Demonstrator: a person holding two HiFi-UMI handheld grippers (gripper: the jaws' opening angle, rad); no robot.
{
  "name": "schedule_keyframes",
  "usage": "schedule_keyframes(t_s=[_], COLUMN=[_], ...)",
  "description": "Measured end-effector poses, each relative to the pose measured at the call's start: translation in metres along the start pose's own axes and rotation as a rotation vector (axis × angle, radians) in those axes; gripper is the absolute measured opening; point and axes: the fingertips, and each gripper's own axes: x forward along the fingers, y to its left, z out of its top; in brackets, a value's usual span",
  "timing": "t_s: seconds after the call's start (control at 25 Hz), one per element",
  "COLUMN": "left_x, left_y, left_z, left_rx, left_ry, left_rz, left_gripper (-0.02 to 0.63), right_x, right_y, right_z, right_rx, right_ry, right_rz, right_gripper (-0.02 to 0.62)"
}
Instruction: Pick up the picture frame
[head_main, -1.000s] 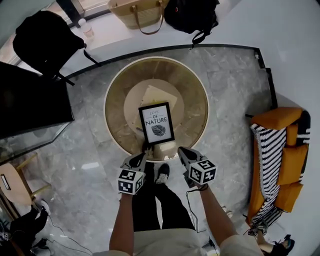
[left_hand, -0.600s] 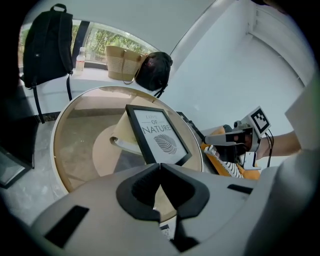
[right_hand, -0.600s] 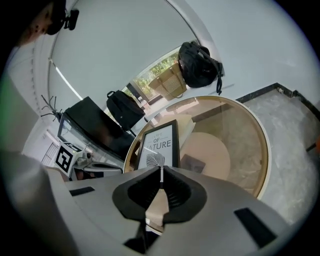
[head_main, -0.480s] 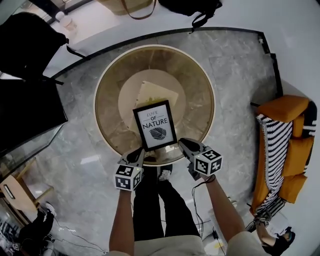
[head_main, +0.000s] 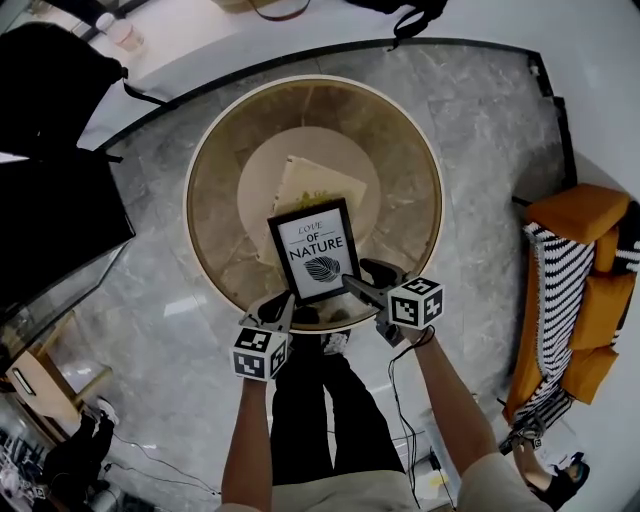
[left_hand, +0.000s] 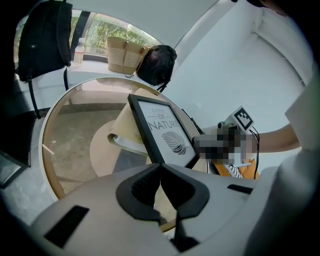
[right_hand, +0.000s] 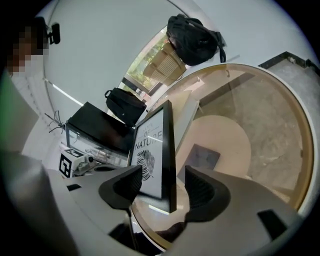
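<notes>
The black picture frame (head_main: 315, 248), printed with "Love of Nature" and a leaf, stands upright near the front edge of the round glass table (head_main: 405, 170). My right gripper (head_main: 365, 277) is at the frame's lower right. Its jaws are opening, and the frame's right edge (right_hand: 170, 150) stands between them with a gap on each side. My left gripper (head_main: 283, 305) has its jaws shut (left_hand: 160, 167), with the tips right at the frame's lower left corner (left_hand: 165, 132). Whether they touch it is hidden.
A beige folded paper item (head_main: 320, 185) lies just behind the frame. A black backpack (head_main: 50, 70) and a dark case (head_main: 50, 220) are at the left. An orange sofa with a striped cushion (head_main: 580, 290) is at the right. The person's legs (head_main: 310, 400) stand at the table's front edge.
Both grippers have sunk and moved in toward the frame. The right gripper, shut before, now stands wide with the frame's edge between its jaws. The frame has not moved on the table.
</notes>
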Motion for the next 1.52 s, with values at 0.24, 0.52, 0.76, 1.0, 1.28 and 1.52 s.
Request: schedule_keyframes(t_s=[0.24, 0.52, 0.76, 1.0, 1.28, 1.52], left_x=[0.001, 0.004, 0.007, 0.009, 0.011, 0.014], left_y=[0.002, 0.007, 0.009, 0.01, 0.005, -0.008], left_z=[0.003, 0.009, 0.008, 0.008, 0.006, 0.01], left_rx=[0.007, -0.004, -0.011, -0.05, -0.047, -0.039], left_ry=[0.016, 0.005, 0.019, 0.013, 0.022, 0.021], left_rz=[-0.042, -0.06, -0.068, -0.057, -0.047, -0.06], left_gripper=[0.021, 0.021, 0.021, 0.021, 0.021, 0.021], right_x=[0.019, 0.038, 0.041, 0.036, 0.014, -0.005], right_y=[0.001, 0.004, 0.012, 0.02, 0.026, 0.029], right_z=[0.003, -0.01, -0.019, -0.029, -0.021, -0.01], right_rx=[0.02, 0.039, 0.067, 0.006, 0.029, 0.114], right_ry=[0.04, 0.102, 0.117, 0.128, 0.043, -0.039], right_rz=[0.061, 0.113, 0.155, 0.166, 0.2, 0.231], right_gripper=[0.261, 0.259, 0.259, 0.237, 0.12, 0.083])
